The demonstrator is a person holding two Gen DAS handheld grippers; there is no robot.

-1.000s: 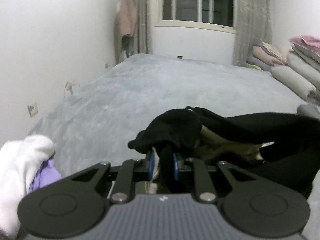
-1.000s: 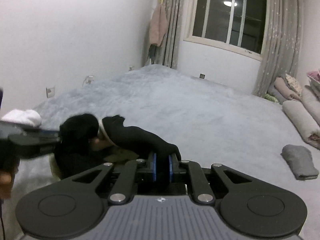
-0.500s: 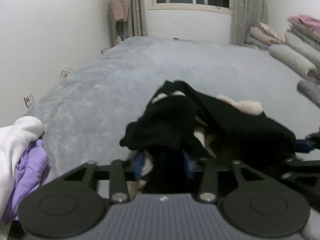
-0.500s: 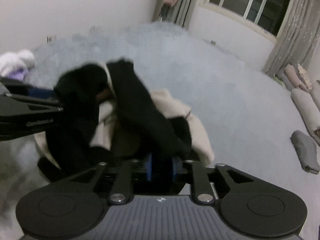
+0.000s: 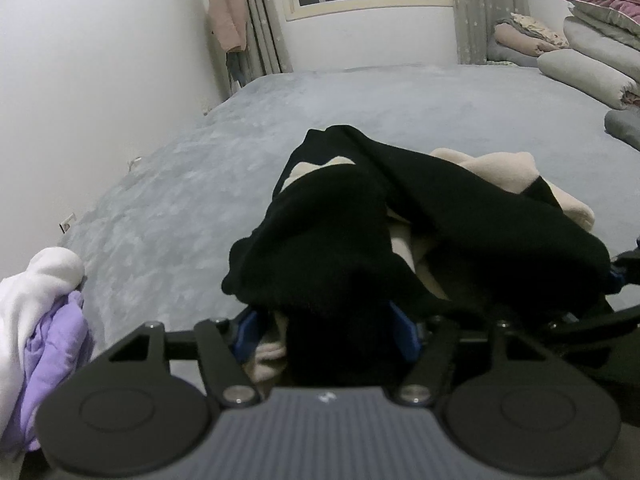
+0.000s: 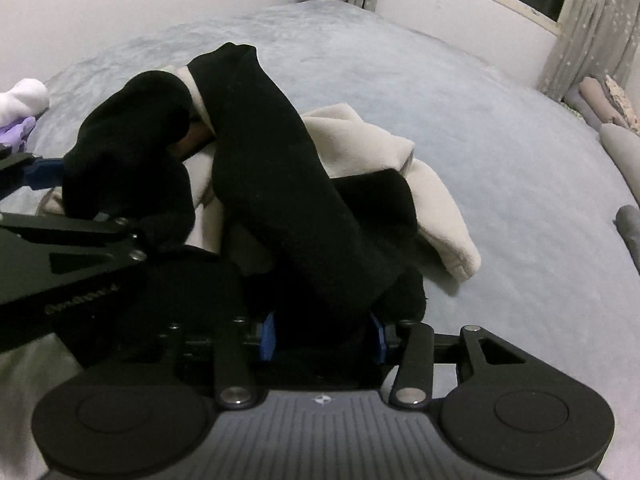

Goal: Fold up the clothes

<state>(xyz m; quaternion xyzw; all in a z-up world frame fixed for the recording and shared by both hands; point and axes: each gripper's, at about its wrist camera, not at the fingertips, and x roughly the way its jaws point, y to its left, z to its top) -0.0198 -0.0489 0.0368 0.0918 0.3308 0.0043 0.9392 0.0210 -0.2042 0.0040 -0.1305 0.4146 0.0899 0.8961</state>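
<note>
Left wrist view, item one: black garment with cream fleece lining (image 5: 420,216), bunched and heaped directly ahead of the left gripper (image 5: 326,332) on the grey plush bed cover (image 5: 180,208). A thick fold of black cloth fills the gap between the blue pads (image 5: 404,332), which stand fairly wide apart; they appear to bear on the cloth, so the gripper is judged clamped on it, loosely if at all firmly.

Right wrist view, same garment (image 6: 288,184): a long black limb, sleeve or leg, cannot tell which, runs from the heap down between the blue pads (image 6: 267,336) of the right gripper (image 6: 322,336), likewise judged pinched. The left gripper's frame (image 6: 68,240) enters just to the left of this claw, touching the heap.

Handling, as judged: soft, thick, limp, not fragile; moderate weight for clothing; fleece grips well, little slip. It will sag and collapse between the two holds, so it needs spreading flat. Best taken at hems, cuffs or corners, through both layers, not mid-bulk.

Containers: none in view. Nearest equivalents are loose piles: white and lilac clothes (image 5: 36,320) to the left of the left claw; a folded grey item (image 6: 630,228) far right of the right claw; rolled bedding (image 5: 580,72) stacked ahead and right.
</note>
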